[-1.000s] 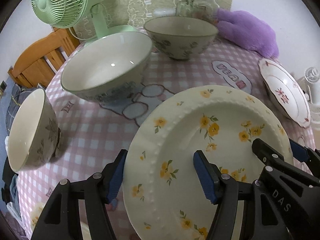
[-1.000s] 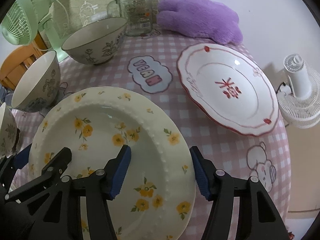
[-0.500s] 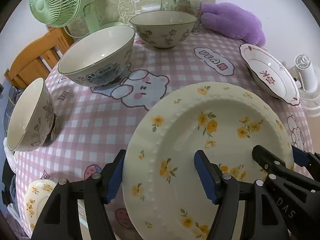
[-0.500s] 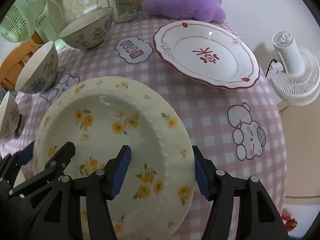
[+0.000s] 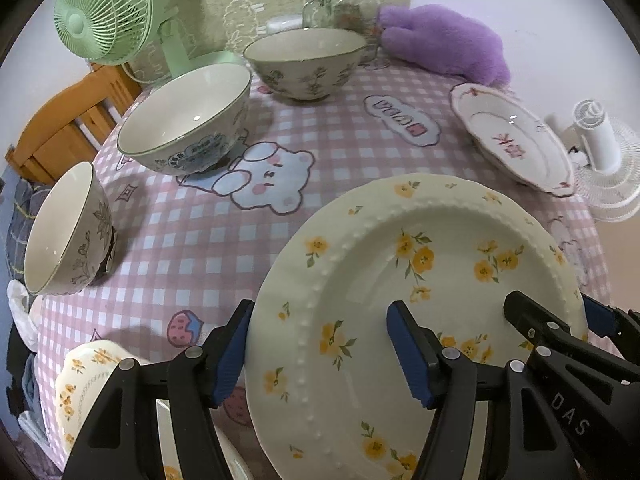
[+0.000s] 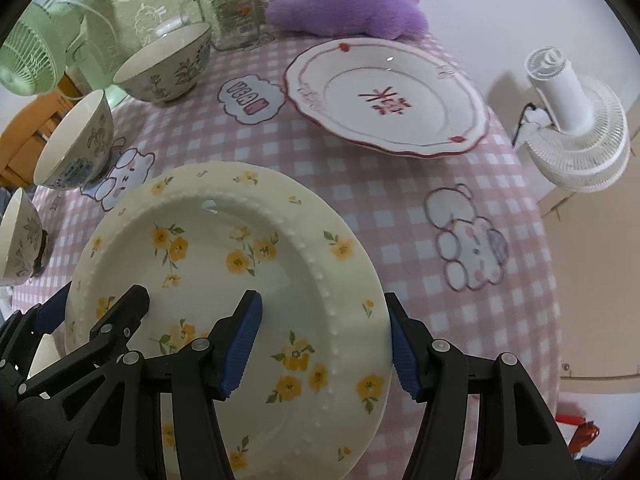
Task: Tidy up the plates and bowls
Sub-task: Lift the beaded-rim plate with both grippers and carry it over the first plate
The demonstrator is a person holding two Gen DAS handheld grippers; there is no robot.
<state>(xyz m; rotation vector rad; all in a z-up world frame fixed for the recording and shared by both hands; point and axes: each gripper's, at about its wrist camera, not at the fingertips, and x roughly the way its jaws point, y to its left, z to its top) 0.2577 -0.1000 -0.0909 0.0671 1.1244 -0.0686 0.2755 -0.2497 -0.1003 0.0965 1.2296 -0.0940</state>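
Surface: round table under a pink checked cloth (image 5: 192, 248) printed with cartoon bears; pale wall behind, wooden chair (image 5: 60, 128) at the far left.
Task item: yellow-flowered plate (image 5: 400, 300), raised clear of the cloth at the near edge and tilted.
Left gripper (image 5: 316, 344): jaws part-way apart, straddling the plate's left rim, one blue pad outside the edge and one on the well.
Right gripper (image 6: 324, 340): same hold on the plate's right rim; pads appear pressed on.
Other crockery: three bowls along the left, namely green-rimmed bowl (image 5: 184, 120), floral bowl (image 5: 304, 64) and small bowl (image 5: 64, 228); red-trimmed plate (image 6: 384, 96) far right; a second flowered dish (image 5: 80, 384) partly hidden under the left gripper.
Risk, slip: glazed rim held at two edges only; uneven hand travel could, in my judgement, twist it loose.
Risk, collision: lowering blind may strike the hidden dish.
Risk, surroundings: white fan (image 6: 576, 120) and green fan (image 5: 104, 12) stand near the table edges.
Writing: "DAS" on the gripper body; a speech-bubble word on the cloth, unreadable; a red character on the red-trimmed plate; jar (image 6: 228, 4) label illegible.
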